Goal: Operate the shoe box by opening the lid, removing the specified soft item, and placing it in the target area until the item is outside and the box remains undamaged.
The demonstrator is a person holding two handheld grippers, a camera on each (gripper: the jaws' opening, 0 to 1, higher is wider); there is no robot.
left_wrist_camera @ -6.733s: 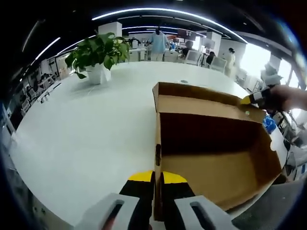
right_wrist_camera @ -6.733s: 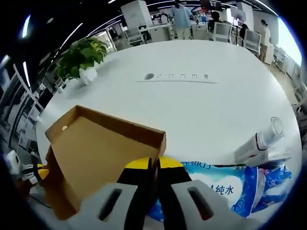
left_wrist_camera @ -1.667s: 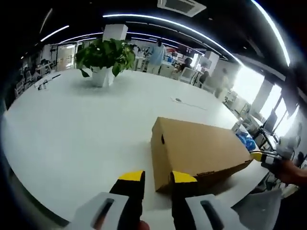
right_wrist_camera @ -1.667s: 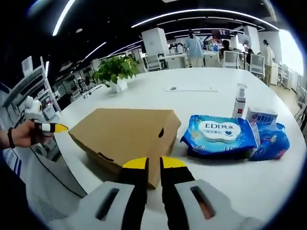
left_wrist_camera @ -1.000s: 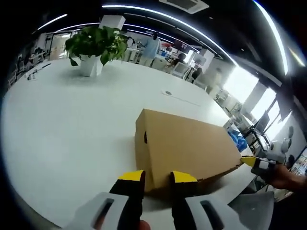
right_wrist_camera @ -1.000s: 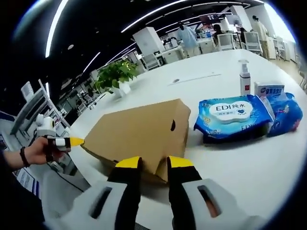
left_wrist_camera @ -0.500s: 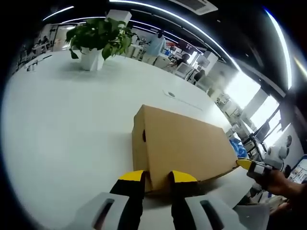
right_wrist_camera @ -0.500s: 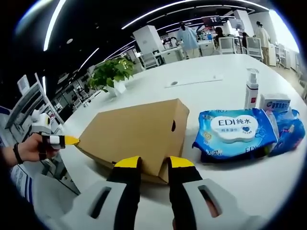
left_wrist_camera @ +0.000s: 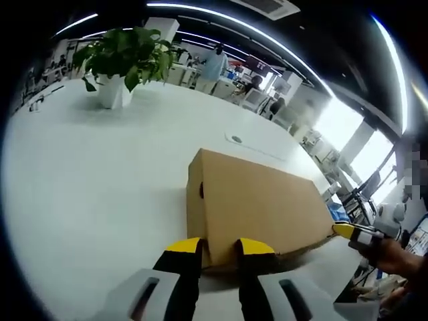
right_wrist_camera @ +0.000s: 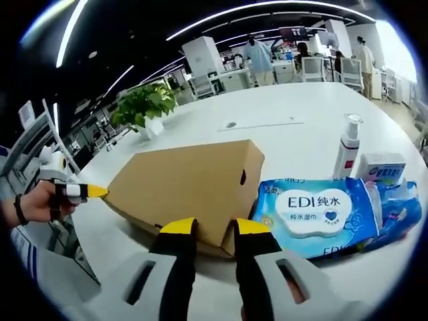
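White tabletop is seen in the left gripper view, with a potted plant far back at the left and the closed cardboard box lying near the front edge, its lid down. The left claw is held released, its yellow-tipped jaws set apart just before the box's near corner; contact cannot be told. At the right edge the right claw is seen in a hand, at the box's far corner. In the right gripper view, the left claw is seen at the left in a hand, its tip at the box corner. The right claw is released, jaws apart by the box's near corner. Just right of the box a blue wipes pack lies on the tabletop, outside the box, with a pump bottle and a small carton behind it.
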